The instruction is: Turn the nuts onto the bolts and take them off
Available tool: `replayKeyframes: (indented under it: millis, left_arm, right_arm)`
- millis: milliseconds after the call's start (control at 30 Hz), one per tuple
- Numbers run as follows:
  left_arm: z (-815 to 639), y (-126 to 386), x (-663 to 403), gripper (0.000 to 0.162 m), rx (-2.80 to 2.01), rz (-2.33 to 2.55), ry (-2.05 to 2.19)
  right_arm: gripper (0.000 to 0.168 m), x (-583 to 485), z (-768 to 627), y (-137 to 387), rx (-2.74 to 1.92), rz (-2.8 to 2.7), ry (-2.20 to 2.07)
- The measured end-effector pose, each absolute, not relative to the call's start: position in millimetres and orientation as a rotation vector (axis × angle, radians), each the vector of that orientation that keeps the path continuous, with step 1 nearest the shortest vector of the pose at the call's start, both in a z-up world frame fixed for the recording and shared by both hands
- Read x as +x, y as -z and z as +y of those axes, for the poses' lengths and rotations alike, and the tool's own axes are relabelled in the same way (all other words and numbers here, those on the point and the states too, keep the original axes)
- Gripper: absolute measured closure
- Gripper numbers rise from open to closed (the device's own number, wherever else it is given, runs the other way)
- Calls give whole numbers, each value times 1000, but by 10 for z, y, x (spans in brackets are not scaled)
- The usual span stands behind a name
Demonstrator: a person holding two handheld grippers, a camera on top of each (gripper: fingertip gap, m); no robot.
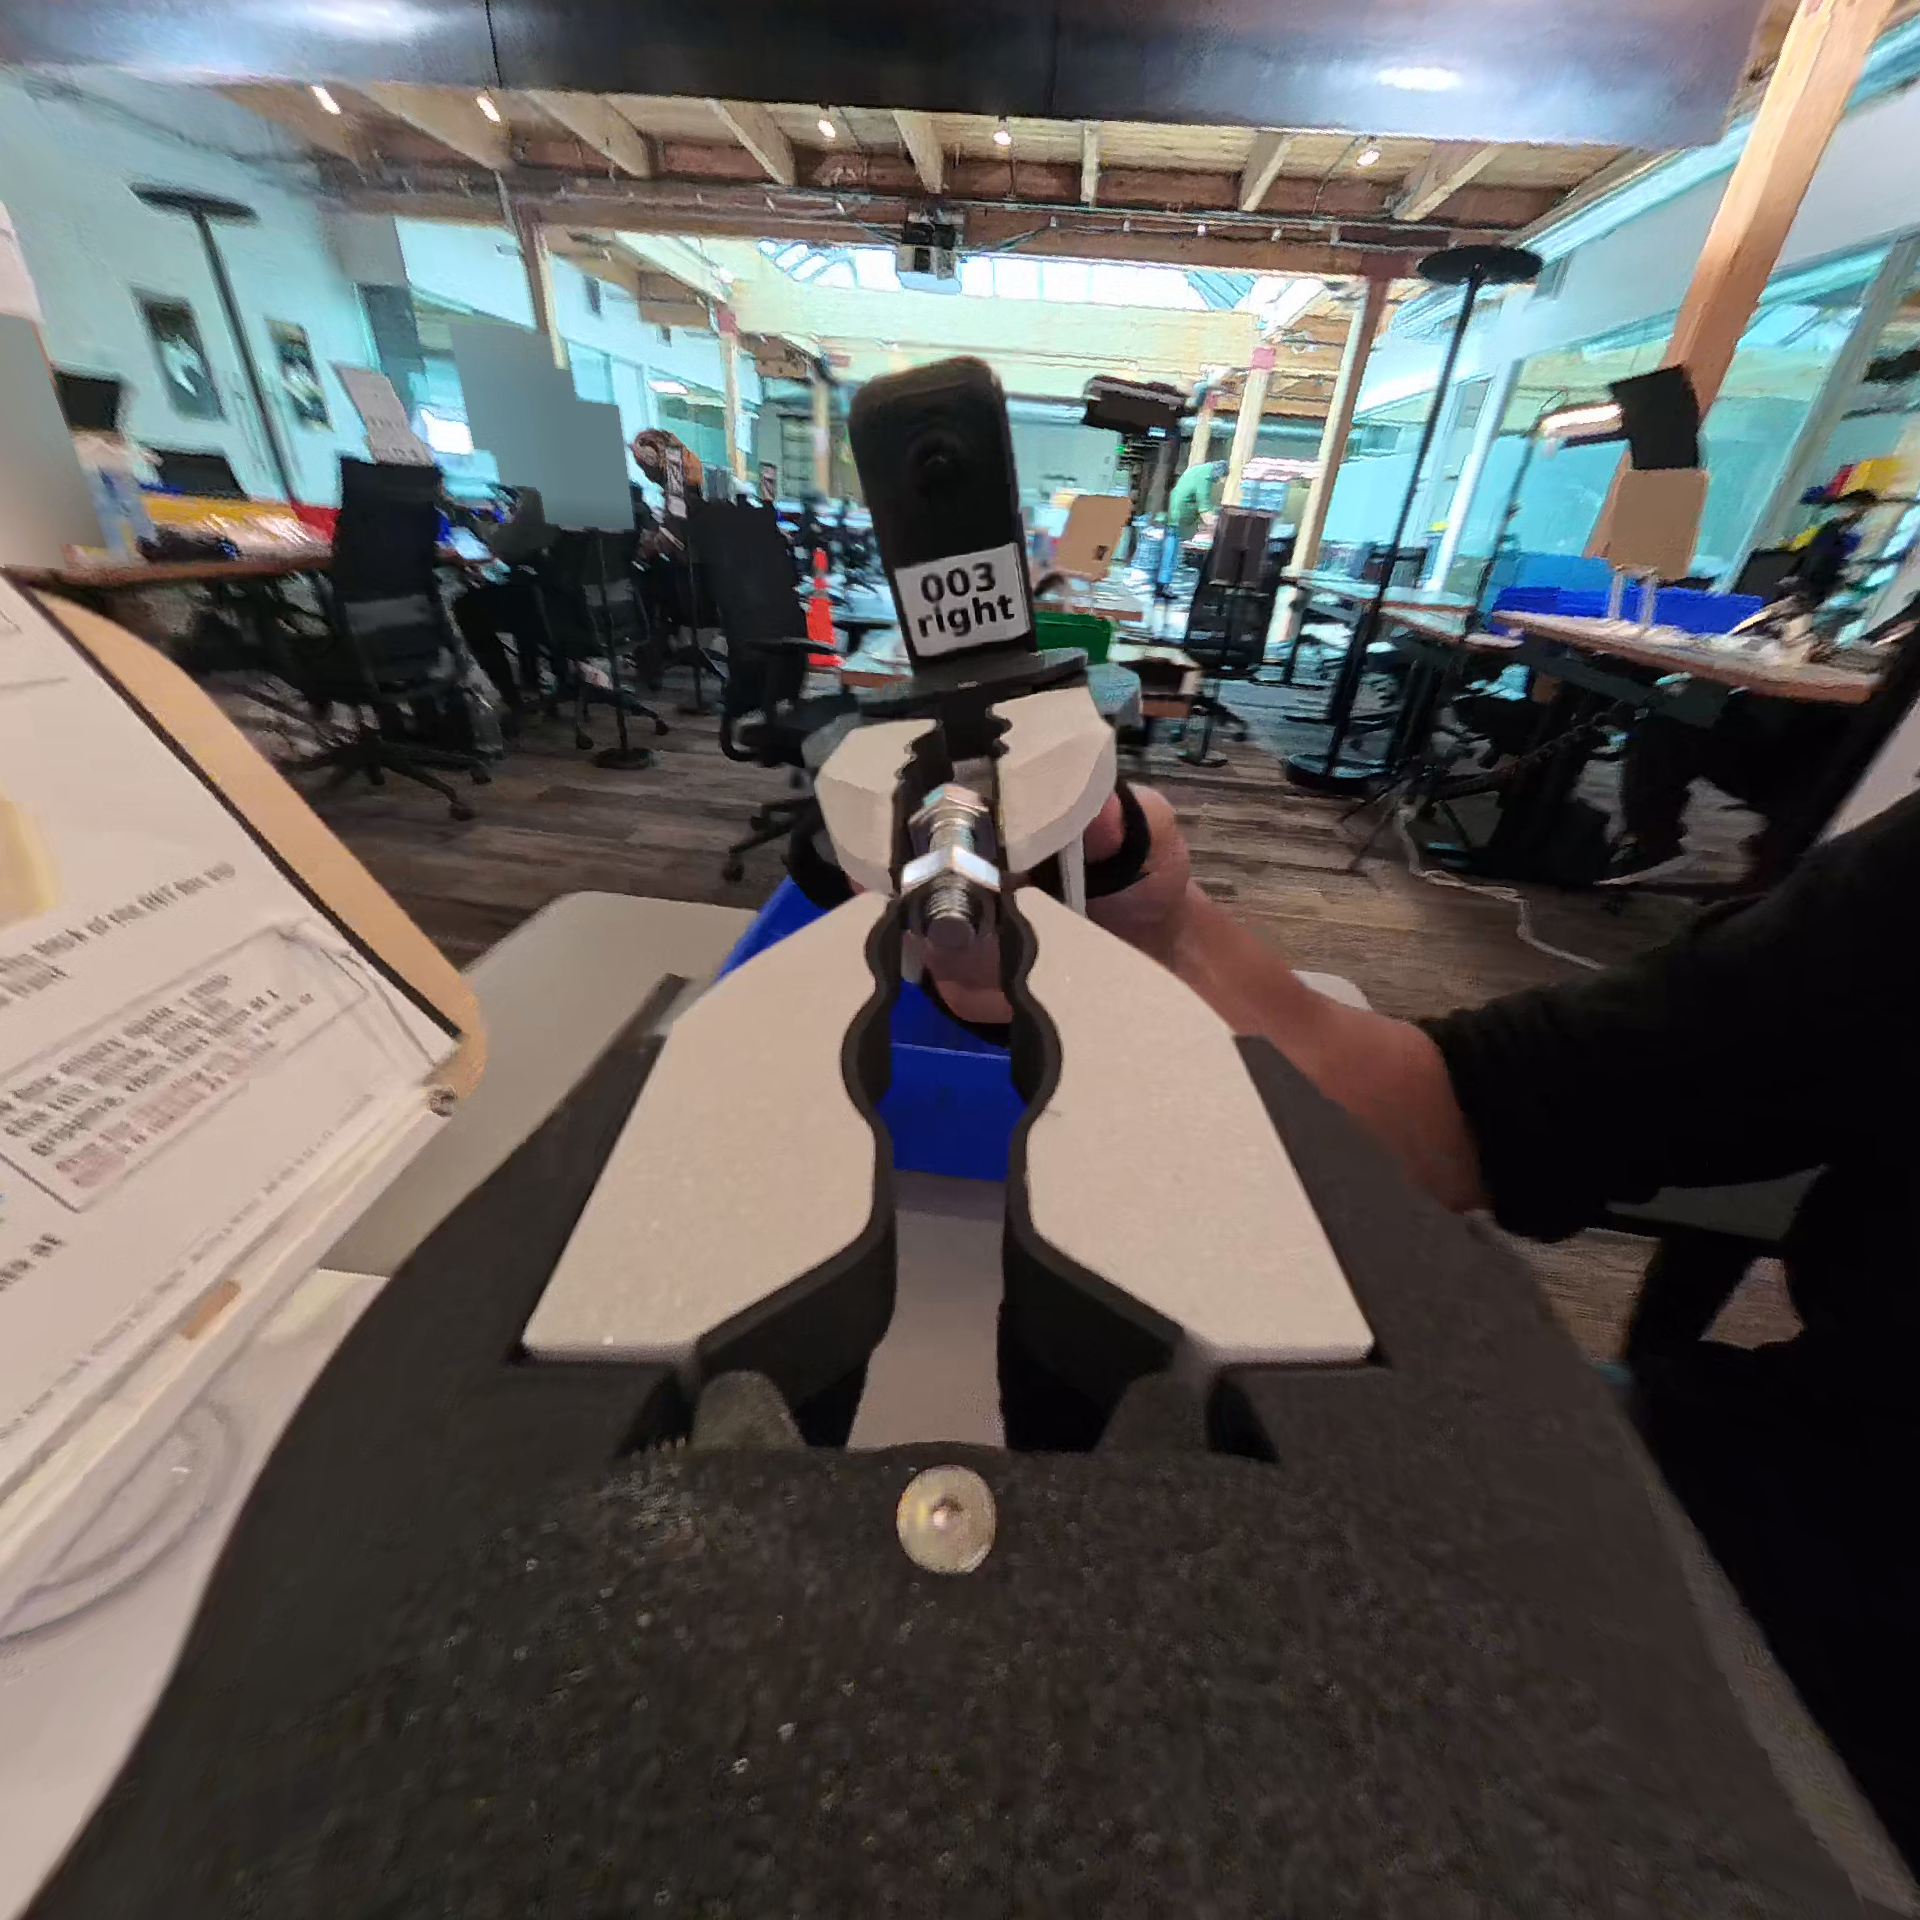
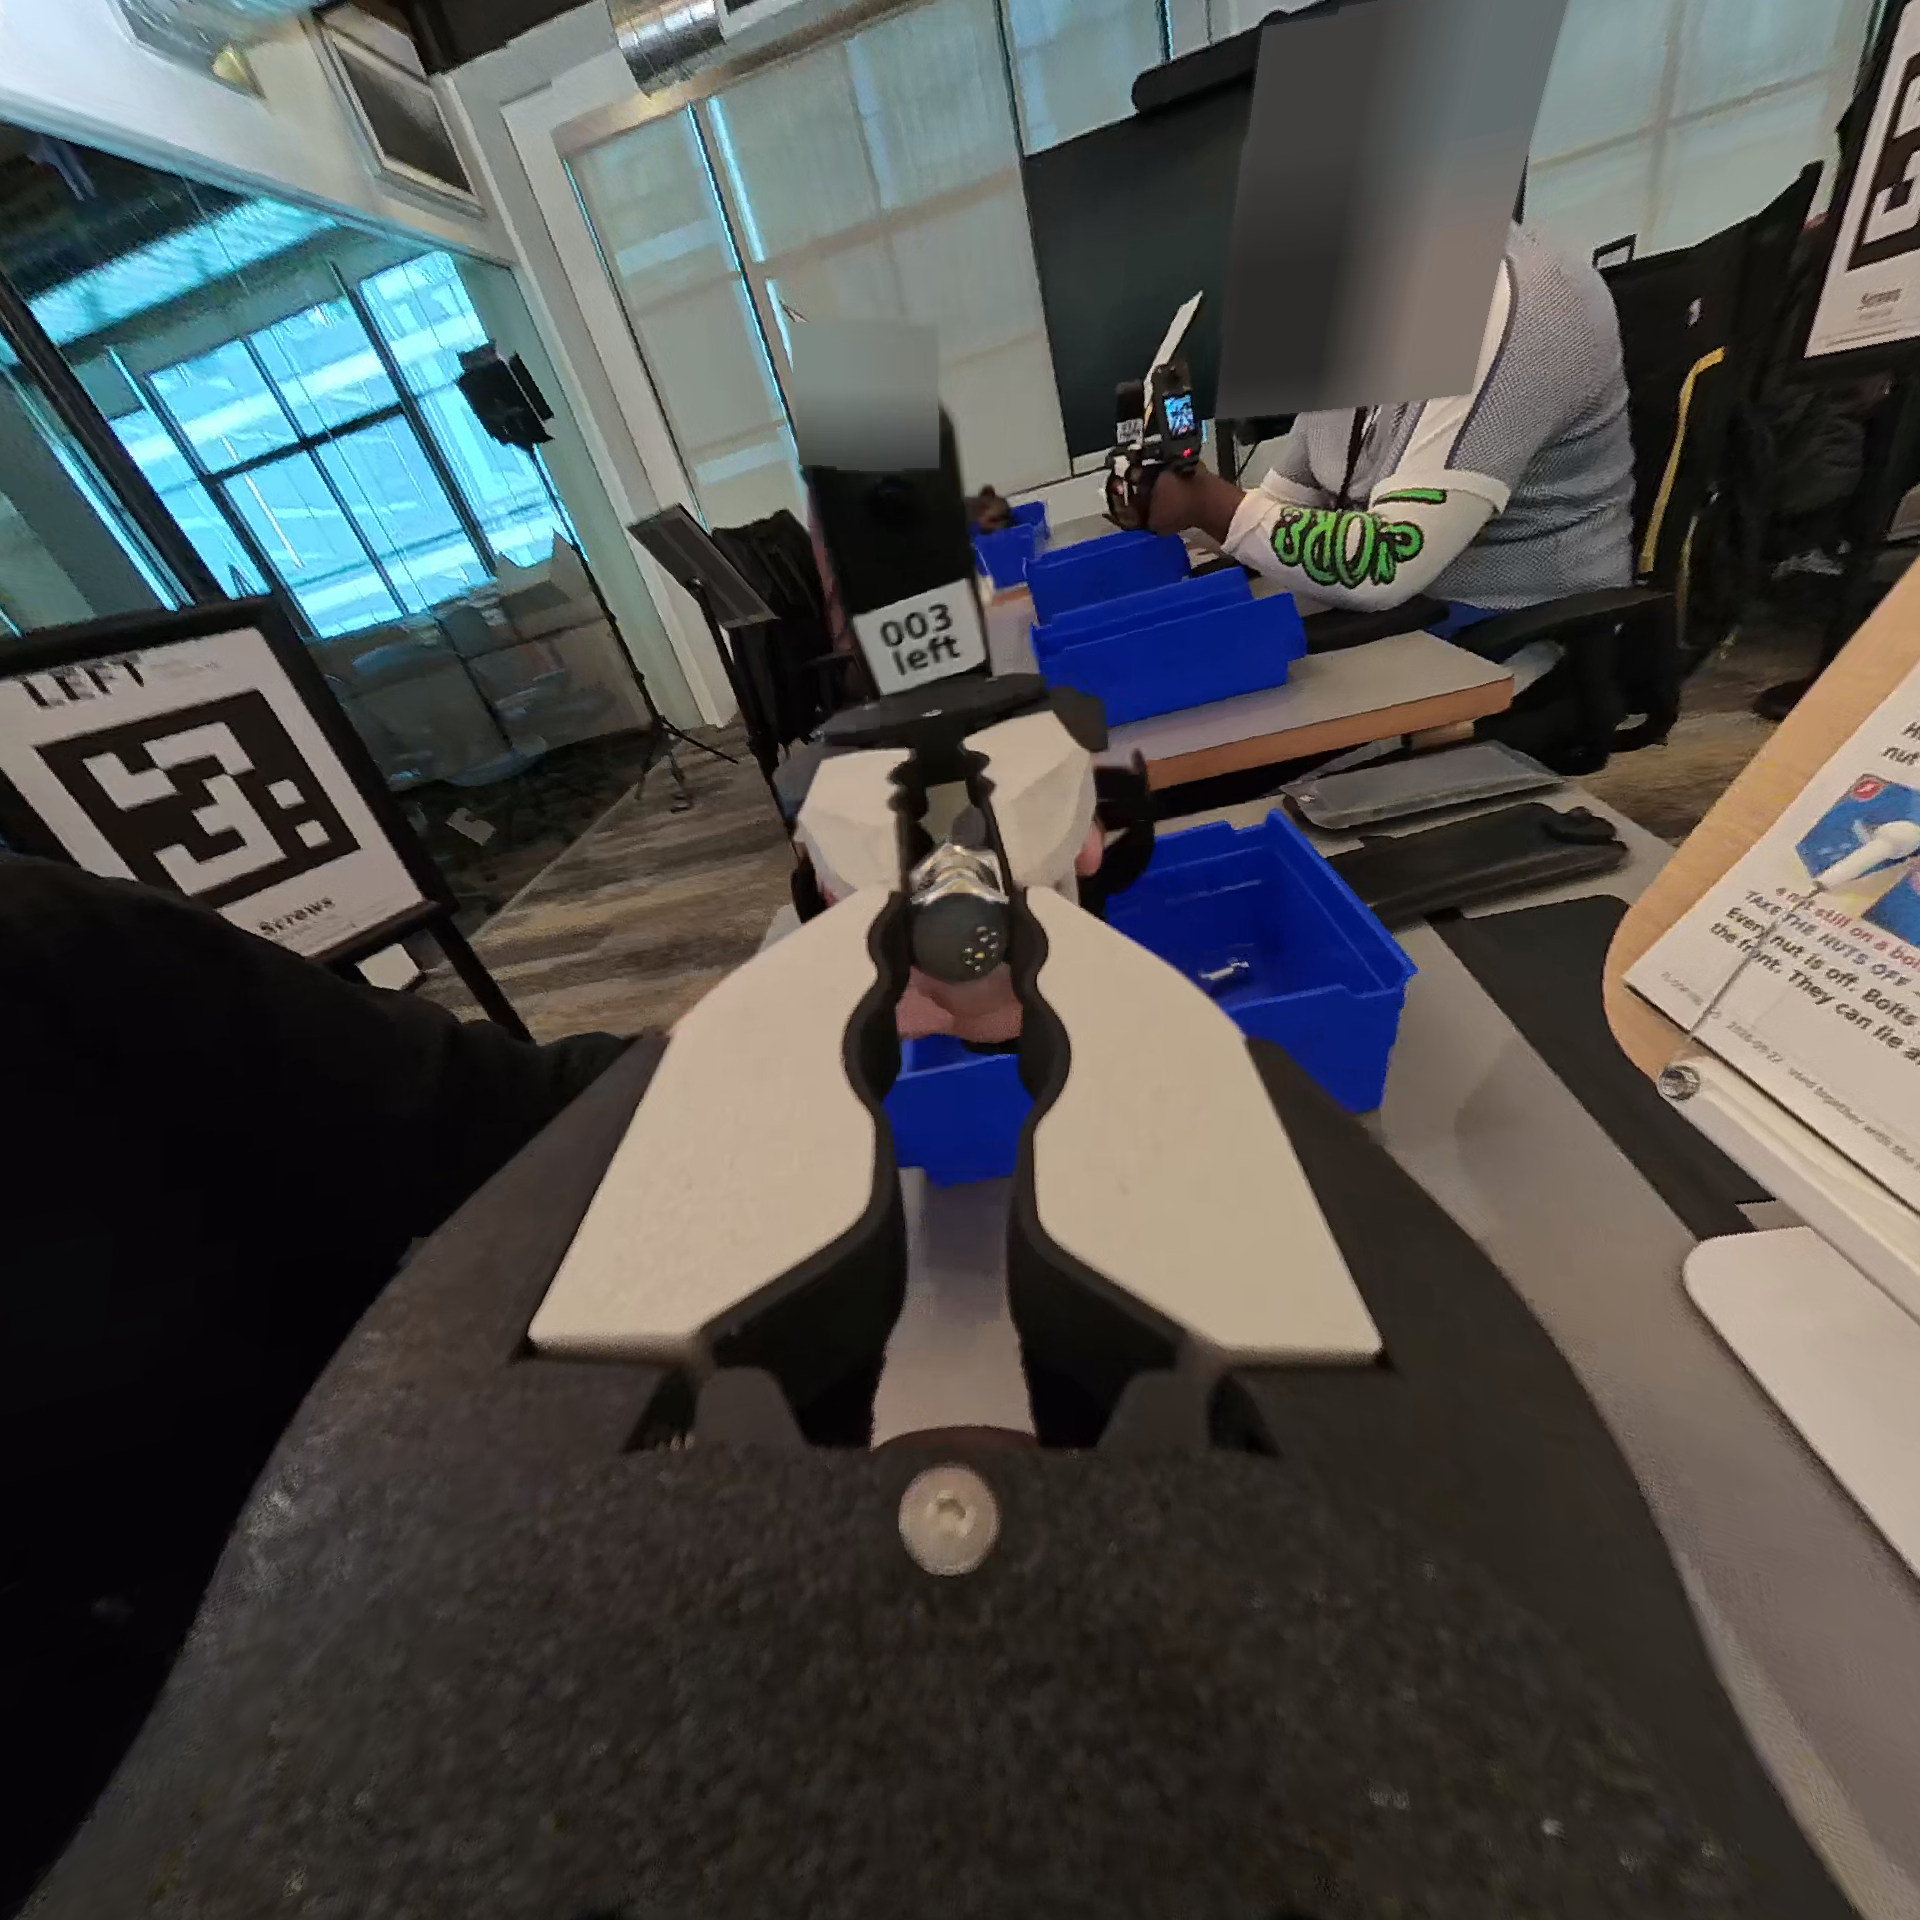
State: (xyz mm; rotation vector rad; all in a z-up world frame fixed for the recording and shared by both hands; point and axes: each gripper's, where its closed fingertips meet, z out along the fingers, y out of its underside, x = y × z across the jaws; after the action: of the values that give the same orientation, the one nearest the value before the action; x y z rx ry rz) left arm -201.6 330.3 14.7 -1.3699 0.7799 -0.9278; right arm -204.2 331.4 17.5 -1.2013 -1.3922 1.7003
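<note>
We are pinching the nut (image 1: 948,864) with our left gripper (image 1: 951,904) and clamping the bolt (image 2: 958,928) by its head with our right gripper (image 2: 956,935), both meeting tip to tip above the blue bin (image 2: 1320,997).

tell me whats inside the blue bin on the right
In the right wrist view the blue bin holds one small metal piece, too small to tell whether bolt or nut. Its near-left corner is hidden behind the right gripper.
</note>
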Motion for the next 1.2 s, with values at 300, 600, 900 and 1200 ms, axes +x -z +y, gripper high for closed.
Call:
replayKeyframes:
  millis: [300, 600, 900, 1200]
  left_arm:
    - [3064, -355, -2026, 127, -1293, 904, 534]
    - [3173, -275, -2058, 127, -1363, 896, 344]
    - [3229, -175, -2106, 146, -1350, 954, 137]
    - [3094, -251, -1961, 147, -1497, 747, 1031]
  right_arm:
    - [150, -2039, 3273, -303, -1327, -1233, -1975]
    - [150, -2139, 3217, -210, -1419, -1223, -1955]
    - [150, -2106, 3150, -253, -1405, -1235, -2018]
    - [150, -2013, 3070, -221, -1158, -1487, -1559]
